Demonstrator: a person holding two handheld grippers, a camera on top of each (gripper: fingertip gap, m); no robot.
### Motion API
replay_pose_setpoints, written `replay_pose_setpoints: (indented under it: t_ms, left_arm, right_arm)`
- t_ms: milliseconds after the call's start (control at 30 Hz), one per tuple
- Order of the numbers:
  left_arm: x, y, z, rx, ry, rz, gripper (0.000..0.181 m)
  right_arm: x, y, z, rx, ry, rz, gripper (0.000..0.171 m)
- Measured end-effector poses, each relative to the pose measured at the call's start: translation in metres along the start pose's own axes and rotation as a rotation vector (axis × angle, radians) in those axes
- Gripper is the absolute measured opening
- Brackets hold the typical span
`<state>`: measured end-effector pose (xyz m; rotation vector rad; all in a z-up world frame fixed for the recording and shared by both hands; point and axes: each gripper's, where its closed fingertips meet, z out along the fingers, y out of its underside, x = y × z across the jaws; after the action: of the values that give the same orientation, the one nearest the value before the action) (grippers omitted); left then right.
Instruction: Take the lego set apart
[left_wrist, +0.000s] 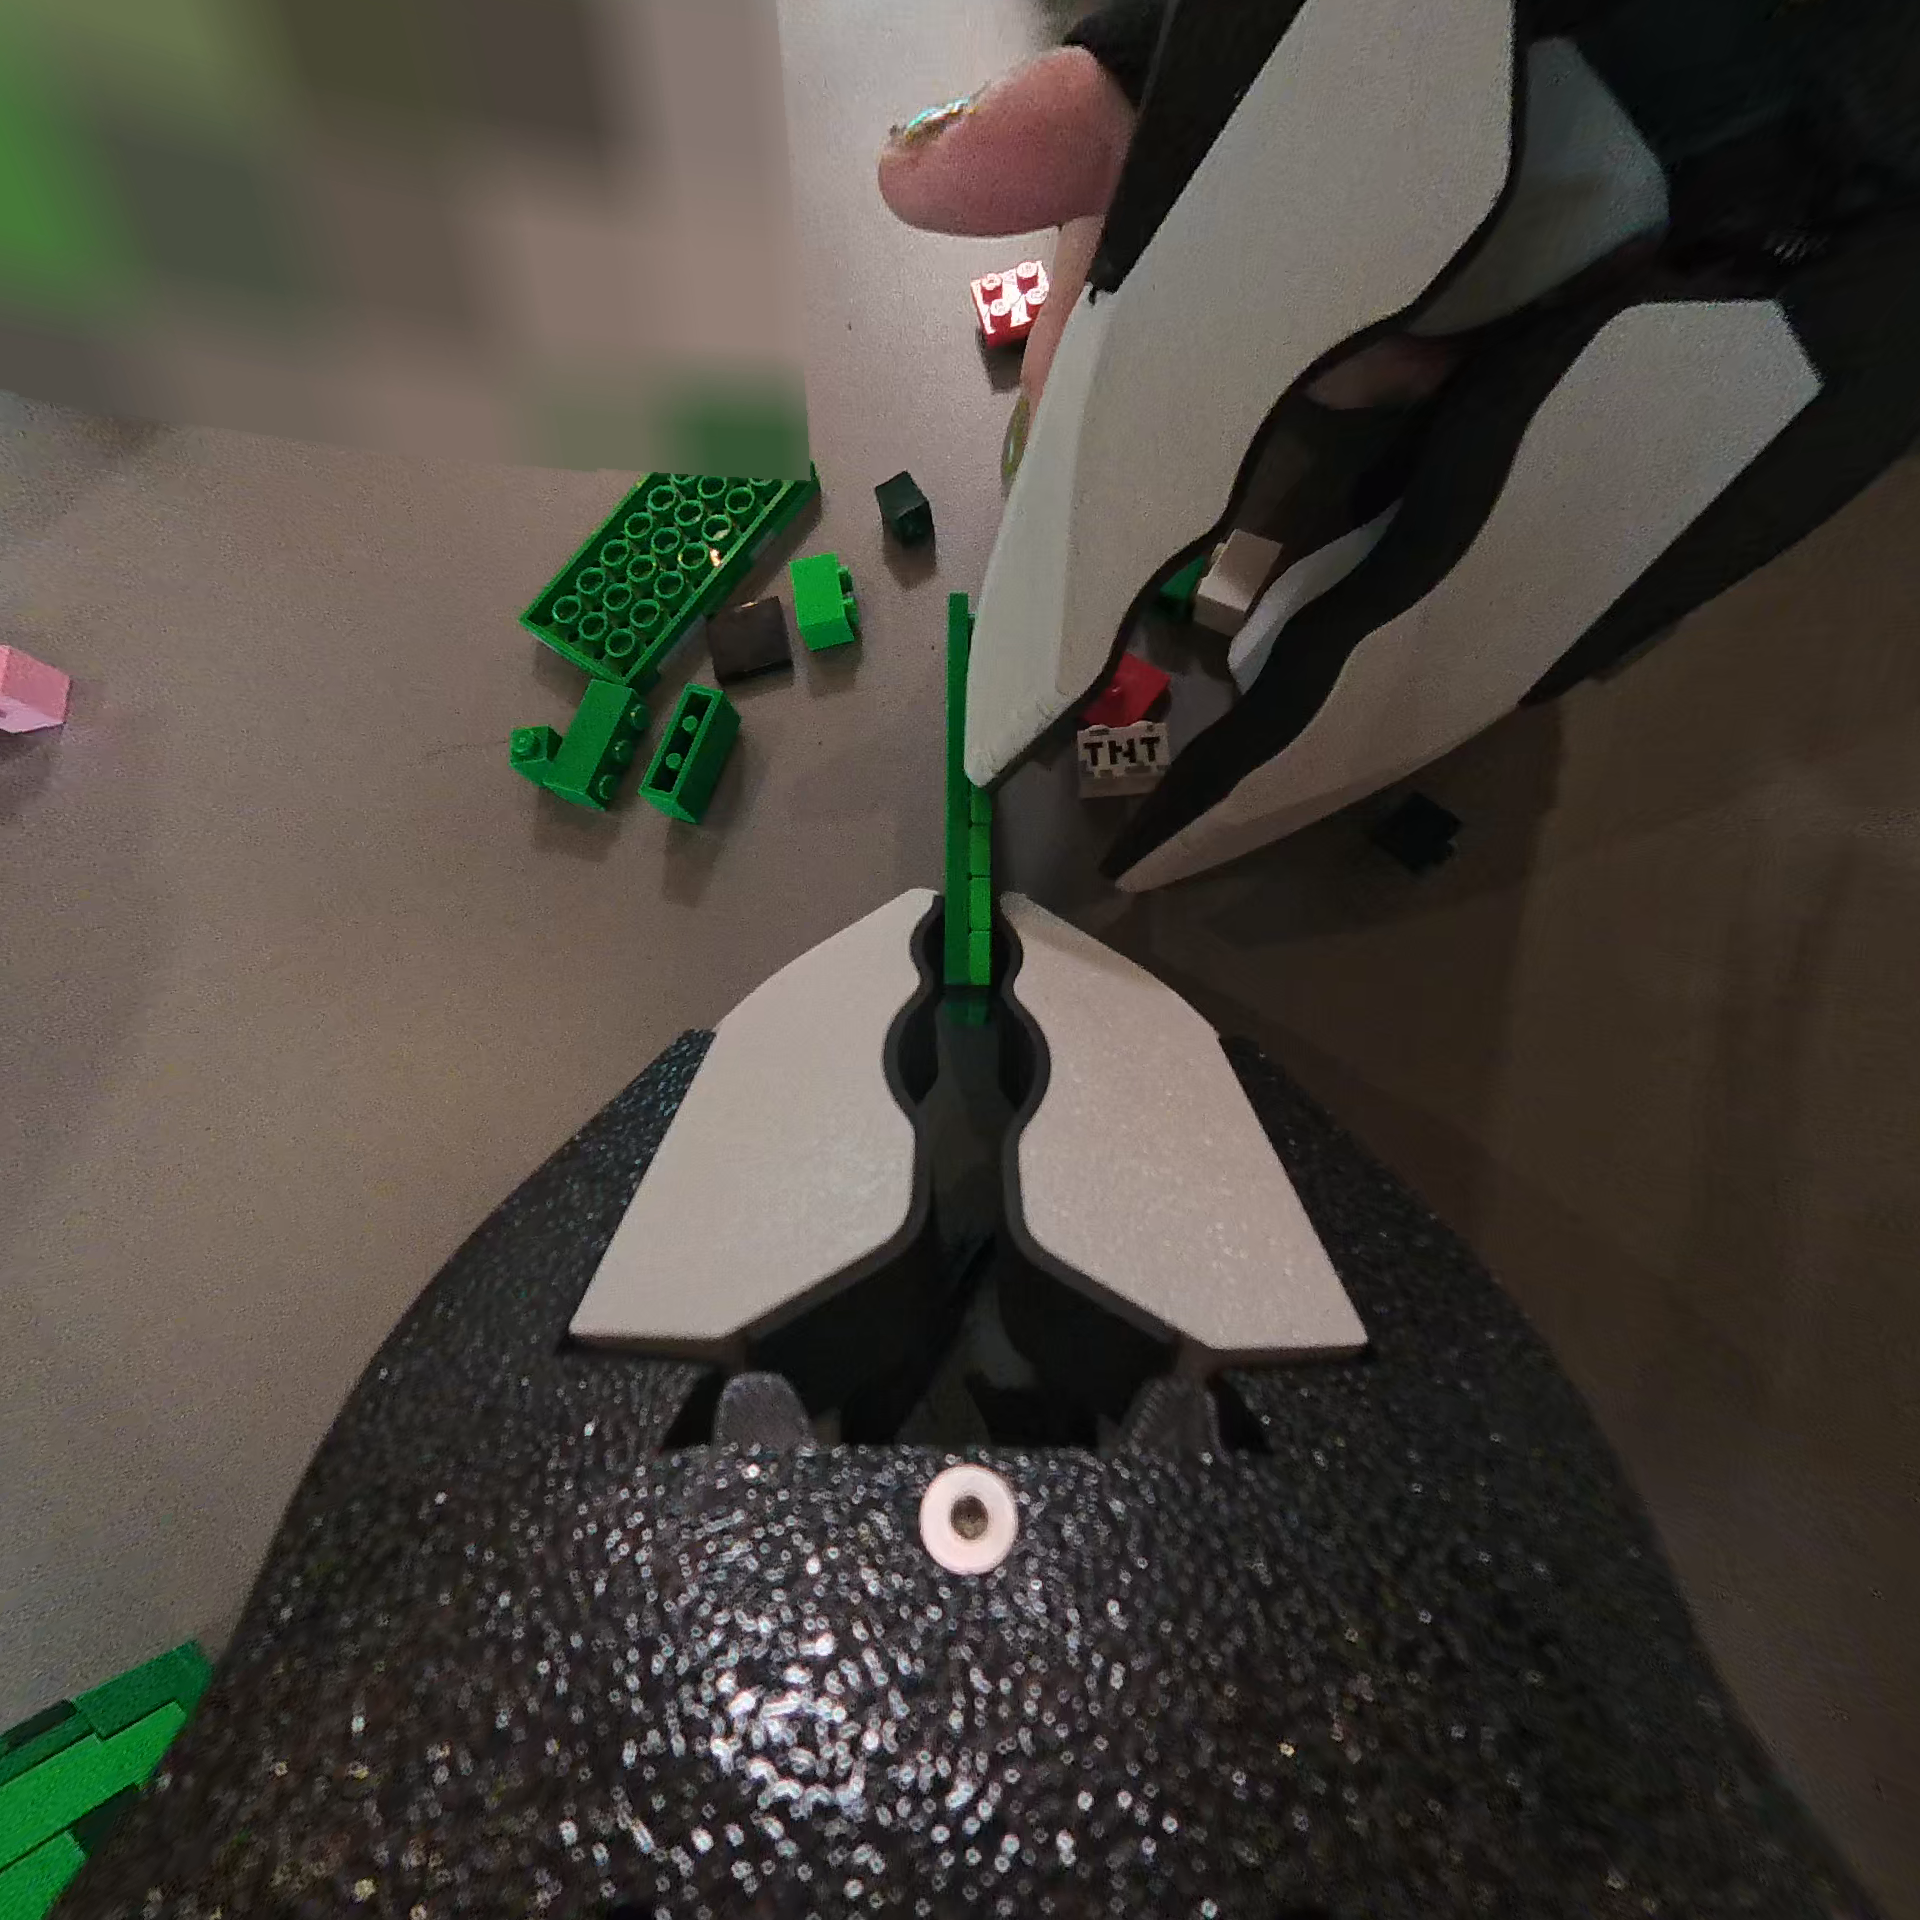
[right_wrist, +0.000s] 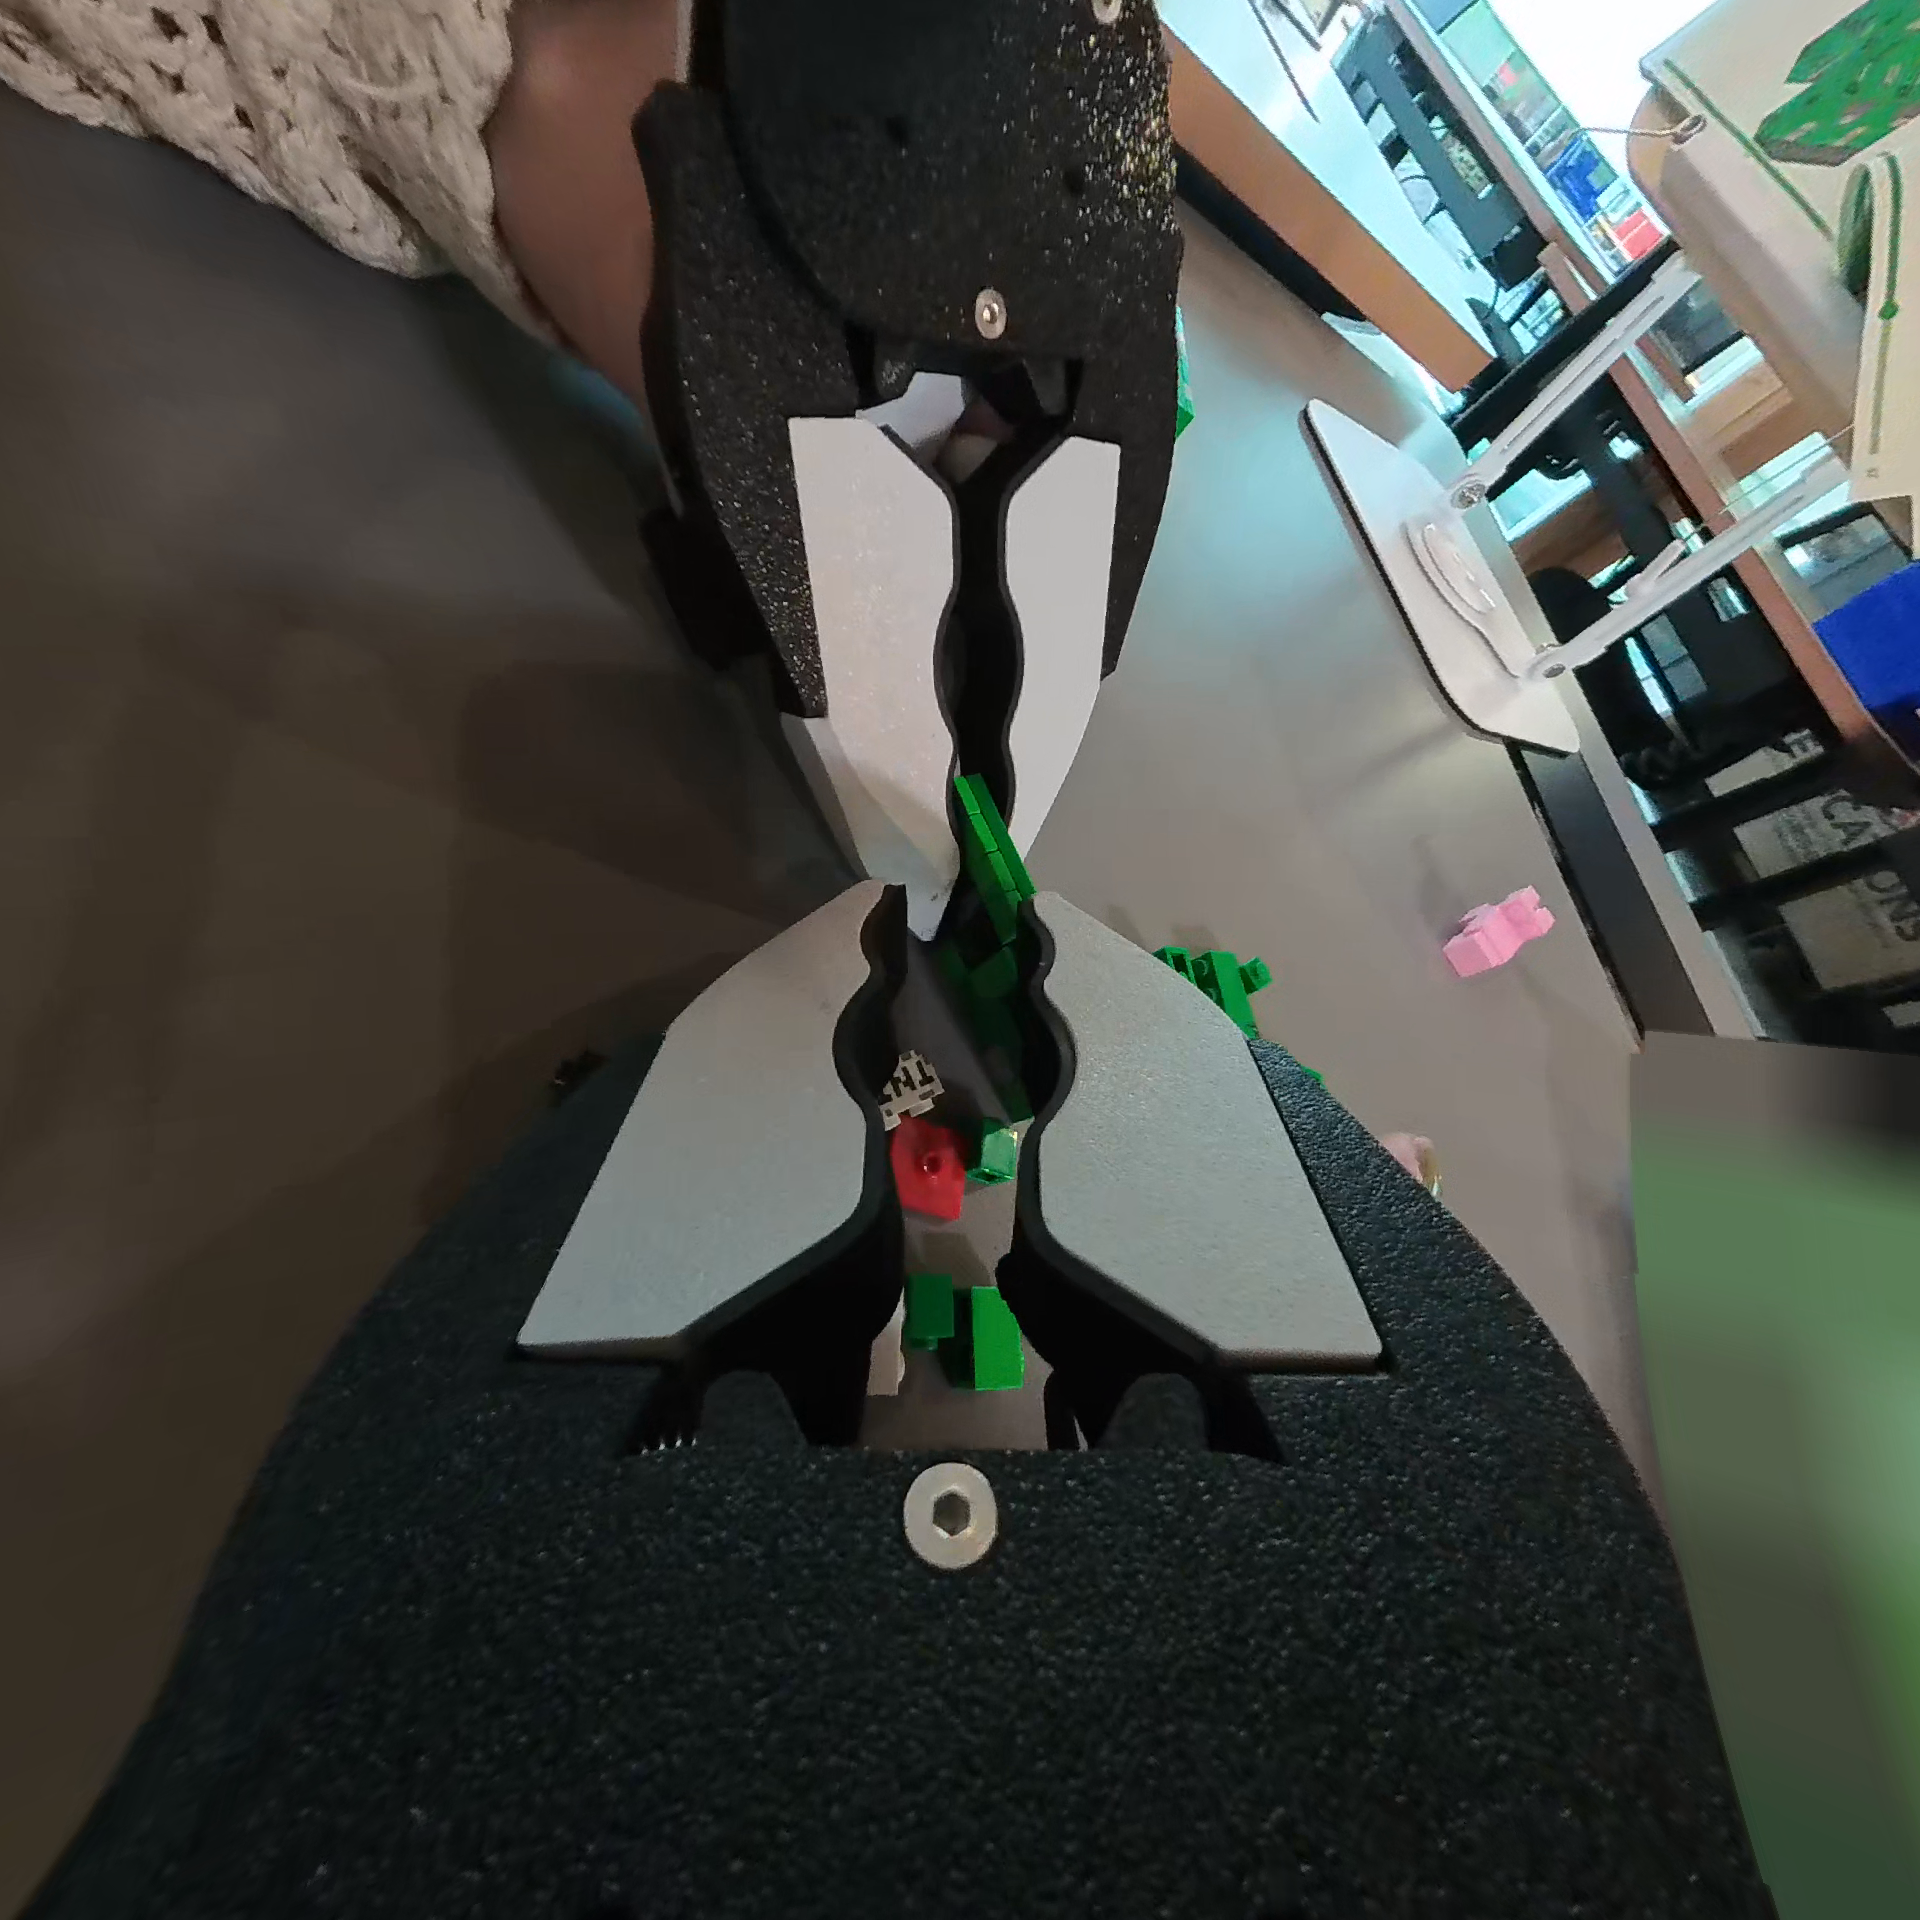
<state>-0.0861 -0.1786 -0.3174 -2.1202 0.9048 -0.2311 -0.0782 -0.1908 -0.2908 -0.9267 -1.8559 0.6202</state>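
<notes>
So the left gripper (left_wrist: 968, 914) has its fingers squeezed tight on the near end of a thin green plate (left_wrist: 964, 769), held edge-up above the worktop (left_wrist: 312, 987), with a row of small green pieces stuck along its right face. The right gripper (left_wrist: 1049, 821) comes in from the upper right, and one of its white fingers (left_wrist: 1049, 582) is touching the plate's far end; the other finger sits apart from it, so those fingers are partly spread and I can't tell if they actually have a grip on anything. From the right wrist view the two grippers meet nose to nose, with the plate (right_wrist: 982, 862) poking out of the left one (right_wrist: 971, 831) toward the gap in the right gripper (right_wrist: 961, 925). Loose bits lie on the worktop beyond: a flipped green baseplate (left_wrist: 665, 566), a few green bricks (left_wrist: 623, 748) just beside it, a dark tile (left_wrist: 750, 642), a small lettered block (left_wrist: 1122, 756) with a red brick (left_wrist: 1127, 691) touching it, another red piece (left_wrist: 1010, 303) farther back, and a pink piece (left_wrist: 31, 698) way off toward the left edge. A bare fingertip (left_wrist: 997, 145) of the person shows beside the right gripper.
</notes>
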Motion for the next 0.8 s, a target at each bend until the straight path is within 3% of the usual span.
replay_pose_setpoints:
  t_ms: [367,467,500,533,600,700,800]
  left_arm:
    - [0.000,0.000,0.000,-0.009,-0.002,0.006,0.006]
    - [0.000,0.000,0.000,-0.010,-0.008,0.017,0.006]
    - [0.000,0.000,0.000,-0.011,-0.007,0.010,0.006]
    - [0.000,0.000,0.001,-0.009,0.000,0.000,0.006]
    - [0.000,0.000,0.001,-0.004,0.006,-0.007,0.006]
    - [0.000,0.000,0.001,-0.007,-0.001,-0.001,0.006]
    - [0.000,0.000,0.001,-0.005,0.016,-0.027,0.006]
  right_arm:
    - [-0.001,0.001,0.001,-0.046,-0.006,-0.043,0.020]
    - [-0.002,0.000,-0.001,-0.031,-0.067,0.053,0.021]
    - [-0.008,0.001,-0.002,-0.036,-0.119,0.053,0.003]
    - [-0.020,0.011,0.002,-0.096,-0.175,0.038,0.000]
    - [-0.017,0.008,0.002,-0.081,-0.114,-0.027,0.000]
    - [-0.006,0.005,0.001,-0.035,-0.063,0.022,0.017]
    - [-0.005,0.002,0.001,-0.021,-0.007,-0.042,0.020]
